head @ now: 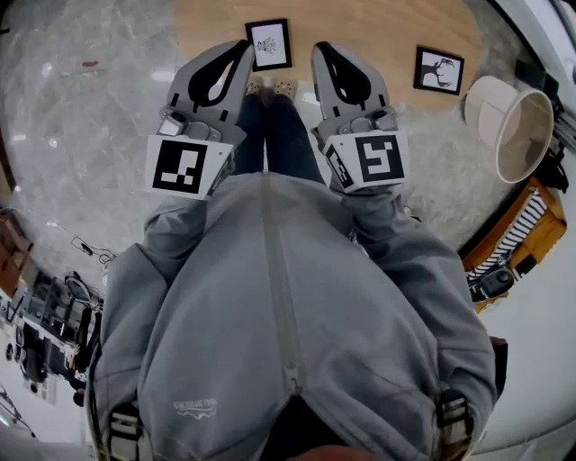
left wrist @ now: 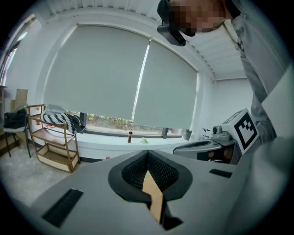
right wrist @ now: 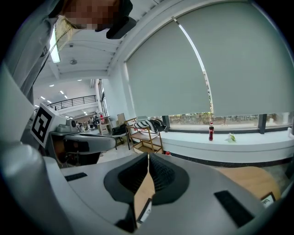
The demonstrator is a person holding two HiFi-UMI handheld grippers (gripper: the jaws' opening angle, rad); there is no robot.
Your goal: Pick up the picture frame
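Two black picture frames lie on the wooden floor panel (head: 360,22) ahead of the person's feet: one (head: 269,44) straight ahead, between the two gripper tips, and another (head: 439,70) off to the right. My left gripper (head: 243,47) (left wrist: 148,156) is held out in front of the body, shut with nothing between its pads. Beside it, my right gripper (head: 319,47) (right wrist: 148,158) is also shut and empty. Both hang well above the floor, apart from the frames. In the right gripper view a sliver of a dark-edged frame (right wrist: 145,212) shows below the jaws.
A white lampshade (head: 508,122) lies on the floor at the right. Below it stands a wooden shelf with striped cloth (head: 517,239) (left wrist: 55,137) (right wrist: 144,131). A red bottle (left wrist: 130,136) (right wrist: 211,133) stands on the window sill. Cables and gear (head: 45,324) crowd the lower left.
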